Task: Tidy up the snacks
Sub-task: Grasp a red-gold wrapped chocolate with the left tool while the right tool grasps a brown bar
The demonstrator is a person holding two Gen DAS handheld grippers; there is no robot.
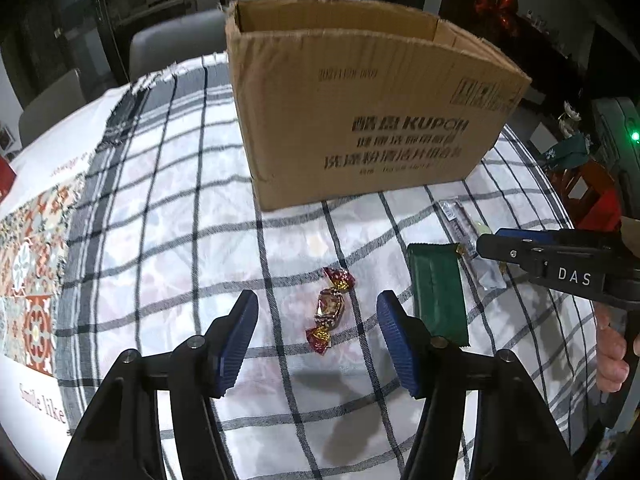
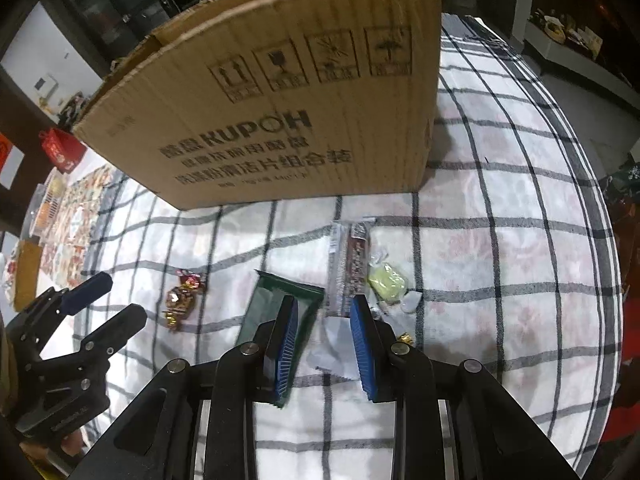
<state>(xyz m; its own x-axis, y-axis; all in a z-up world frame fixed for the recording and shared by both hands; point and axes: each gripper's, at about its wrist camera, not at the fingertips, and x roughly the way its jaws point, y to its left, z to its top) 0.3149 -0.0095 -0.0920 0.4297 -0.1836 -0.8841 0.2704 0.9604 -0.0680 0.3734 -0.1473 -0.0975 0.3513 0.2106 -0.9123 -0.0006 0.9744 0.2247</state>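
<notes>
An open cardboard box (image 1: 360,112) stands on the checked tablecloth; it also shows in the right wrist view (image 2: 280,100). A red-gold wrapped candy (image 1: 330,308) lies between and just beyond my open left gripper (image 1: 318,308). A green packet (image 1: 438,290) lies to its right. My right gripper (image 2: 324,318) is open above a white wrapper (image 2: 336,348), with the green packet (image 2: 276,308) under its left finger. A long clear-wrapped bar (image 2: 352,264) and a pale yellow sweet (image 2: 386,282) lie just ahead. The candy (image 2: 182,298) lies left.
The checked cloth (image 1: 180,240) covers a round table with a patterned mat (image 1: 28,280) at the left. Chairs (image 1: 172,44) stand behind the table. A red box (image 2: 60,152) sits far left. The table edge curves away at the right (image 2: 600,240).
</notes>
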